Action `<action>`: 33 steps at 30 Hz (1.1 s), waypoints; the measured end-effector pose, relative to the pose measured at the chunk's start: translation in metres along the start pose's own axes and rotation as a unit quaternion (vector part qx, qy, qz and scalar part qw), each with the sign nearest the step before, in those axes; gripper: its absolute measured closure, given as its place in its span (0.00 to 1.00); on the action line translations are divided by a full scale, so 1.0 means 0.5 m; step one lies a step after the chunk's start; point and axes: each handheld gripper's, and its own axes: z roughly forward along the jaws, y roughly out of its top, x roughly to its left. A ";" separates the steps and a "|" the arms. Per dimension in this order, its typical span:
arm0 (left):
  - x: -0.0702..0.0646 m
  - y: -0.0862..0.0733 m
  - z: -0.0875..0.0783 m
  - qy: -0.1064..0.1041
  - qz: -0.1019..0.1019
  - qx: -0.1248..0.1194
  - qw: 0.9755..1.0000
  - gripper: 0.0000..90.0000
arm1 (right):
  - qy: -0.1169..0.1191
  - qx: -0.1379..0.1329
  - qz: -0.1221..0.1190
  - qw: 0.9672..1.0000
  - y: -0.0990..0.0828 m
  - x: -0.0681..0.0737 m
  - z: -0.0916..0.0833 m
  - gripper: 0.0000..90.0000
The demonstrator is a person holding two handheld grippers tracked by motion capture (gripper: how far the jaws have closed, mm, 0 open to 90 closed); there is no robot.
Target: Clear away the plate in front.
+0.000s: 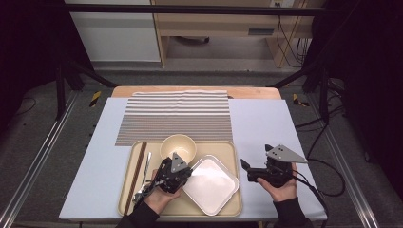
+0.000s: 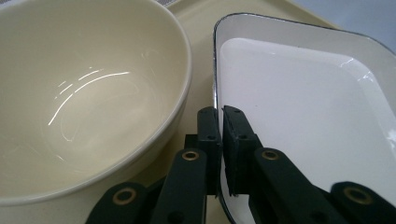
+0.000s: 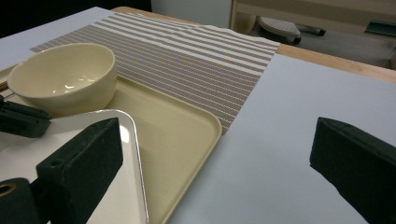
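- Two dishes sat on the cream tray [image 1: 142, 199]: a cream bowl [image 1: 178, 147] at the back and a white square plate [image 1: 211, 185] at the front right; chopsticks [image 1: 136, 173] and a spoon [image 1: 146, 166] lay along the left side.
- Left gripper [image 2: 219, 119] had its jaws pinched on the plate's near rim, beside the bowl; the grasp looked made, the lift not yet begun.
- Right gripper [image 1: 244, 166] hovered over the bench right of the tray, jaws wide apart, holding nothing.
- Striped placemat [image 1: 176, 116] beyond the tray carried nothing; judging by that, all the setting-out remained.
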 end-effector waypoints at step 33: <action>0.000 0.009 -0.057 -0.021 0.014 -0.035 0.999 0.79 | 0.000 0.002 -0.001 1.000 -0.001 0.000 0.001 0.03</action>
